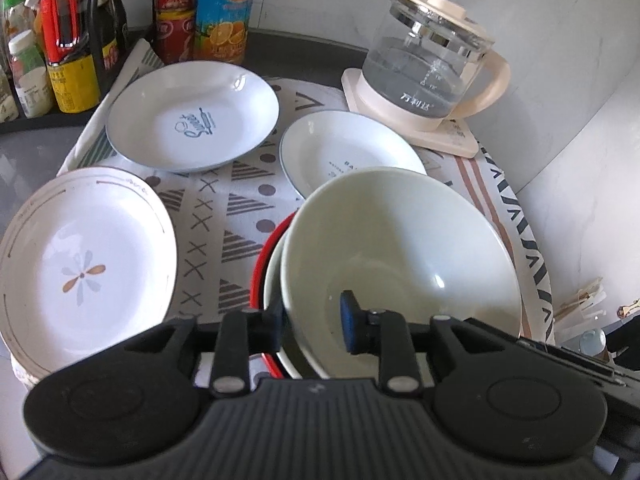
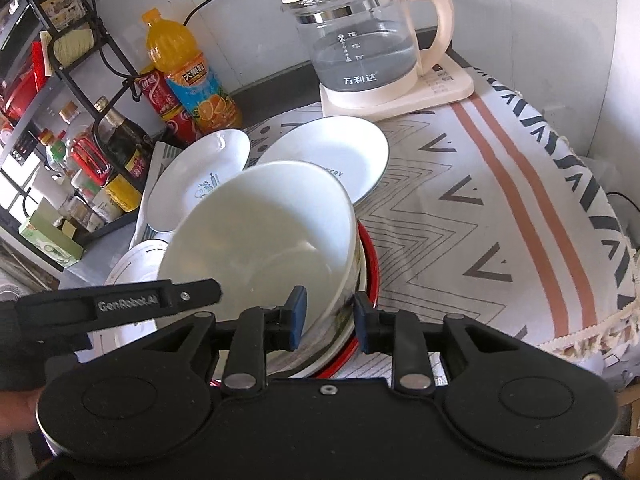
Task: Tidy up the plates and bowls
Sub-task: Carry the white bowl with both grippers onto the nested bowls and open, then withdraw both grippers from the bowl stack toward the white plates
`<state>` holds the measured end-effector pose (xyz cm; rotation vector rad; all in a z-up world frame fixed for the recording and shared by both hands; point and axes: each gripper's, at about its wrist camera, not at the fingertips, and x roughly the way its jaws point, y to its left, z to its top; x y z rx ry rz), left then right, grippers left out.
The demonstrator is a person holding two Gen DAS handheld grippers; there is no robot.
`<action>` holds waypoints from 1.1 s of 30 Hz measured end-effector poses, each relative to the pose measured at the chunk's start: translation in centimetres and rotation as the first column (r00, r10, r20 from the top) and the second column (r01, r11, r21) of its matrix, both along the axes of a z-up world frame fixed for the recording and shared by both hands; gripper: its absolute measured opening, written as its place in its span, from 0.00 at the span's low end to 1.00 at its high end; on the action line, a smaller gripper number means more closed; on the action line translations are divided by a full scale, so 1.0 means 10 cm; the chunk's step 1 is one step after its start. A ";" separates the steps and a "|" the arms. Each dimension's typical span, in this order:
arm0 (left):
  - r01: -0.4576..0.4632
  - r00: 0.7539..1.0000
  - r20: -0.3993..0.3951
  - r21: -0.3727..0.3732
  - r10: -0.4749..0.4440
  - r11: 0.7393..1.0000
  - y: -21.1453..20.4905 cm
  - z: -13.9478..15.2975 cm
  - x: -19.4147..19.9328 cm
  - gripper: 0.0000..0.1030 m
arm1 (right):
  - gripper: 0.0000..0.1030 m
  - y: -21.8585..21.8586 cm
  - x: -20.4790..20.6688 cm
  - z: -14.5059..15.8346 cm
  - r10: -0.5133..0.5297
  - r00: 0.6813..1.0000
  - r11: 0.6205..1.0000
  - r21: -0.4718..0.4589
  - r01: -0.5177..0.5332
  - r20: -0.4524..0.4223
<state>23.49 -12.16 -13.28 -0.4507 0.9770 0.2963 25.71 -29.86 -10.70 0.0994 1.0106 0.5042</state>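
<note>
A large white bowl (image 1: 400,240) (image 2: 260,232) sits tilted as the top of a nested stack, over a second pale bowl (image 1: 273,276) and a red-rimmed bowl (image 1: 256,276) (image 2: 373,256). My left gripper (image 1: 312,326) straddles the top bowl's near-left rim, one blue pad inside and clear of the wall. My right gripper (image 2: 330,322) straddles the opposite rim, with small gaps at both pads. Both are open. Three white plates lie on the cloth: a flower plate (image 1: 88,268), a blue-print plate (image 1: 192,116) (image 2: 200,184), and a lettered plate (image 1: 352,152) (image 2: 340,160).
A glass kettle (image 1: 432,60) (image 2: 360,52) on its cream base stands at the back. An orange drink bottle (image 2: 192,80), red cans (image 1: 174,12) and a black rack (image 2: 80,92) of sauce bottles crowd the back left. The patterned cloth (image 2: 500,208) drapes over the right edge.
</note>
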 end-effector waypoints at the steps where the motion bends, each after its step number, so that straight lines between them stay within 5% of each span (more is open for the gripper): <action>1: -0.006 1.000 0.010 -0.011 0.006 1.000 0.01 0.00 -0.01 0.31 | 0.28 0.00 0.00 0.00 0.004 1.000 1.000 0.003 -0.004 0.000; 6: -0.013 1.000 0.023 -0.036 0.014 0.999 0.03 0.03 -0.02 0.38 | 0.31 -0.02 -0.01 0.00 0.022 1.000 1.000 0.015 -0.022 0.009; 8: -0.021 0.999 0.039 -0.044 0.022 0.999 0.04 0.06 -0.04 0.44 | 0.45 -0.04 -0.03 0.02 0.024 1.000 0.999 0.029 -0.025 0.015; 10: -0.018 0.999 0.045 -0.028 0.019 0.999 0.02 0.11 -0.04 0.70 | 0.51 -0.06 -0.05 0.05 0.030 0.999 0.999 0.034 -0.031 0.032; 12: -0.024 0.998 0.060 -0.006 0.024 1.000 0.00 0.16 -0.06 0.78 | 0.52 -0.06 -0.05 0.07 0.036 0.999 0.999 0.037 -0.037 0.037; 18: -0.043 0.997 0.066 0.048 0.040 0.998 0.01 0.26 -0.18 0.84 | 0.67 -0.12 -0.09 0.12 0.029 0.998 0.996 0.078 -0.033 0.047; 20: -0.047 0.997 0.059 0.074 0.043 0.996 0.02 0.28 -0.24 0.84 | 0.86 -0.13 -0.11 0.16 0.031 0.998 0.995 0.093 -0.037 0.063; 24: -0.072 0.996 0.067 0.120 0.064 0.990 0.08 0.36 -0.41 0.87 | 0.98 -0.07 -0.14 0.21 0.054 0.996 0.993 0.104 -0.061 0.073; 33: -0.154 0.986 0.080 0.149 0.143 0.977 0.32 0.49 -0.73 1.00 | 1.00 0.19 -0.22 0.30 0.127 0.988 0.986 0.093 -0.135 0.088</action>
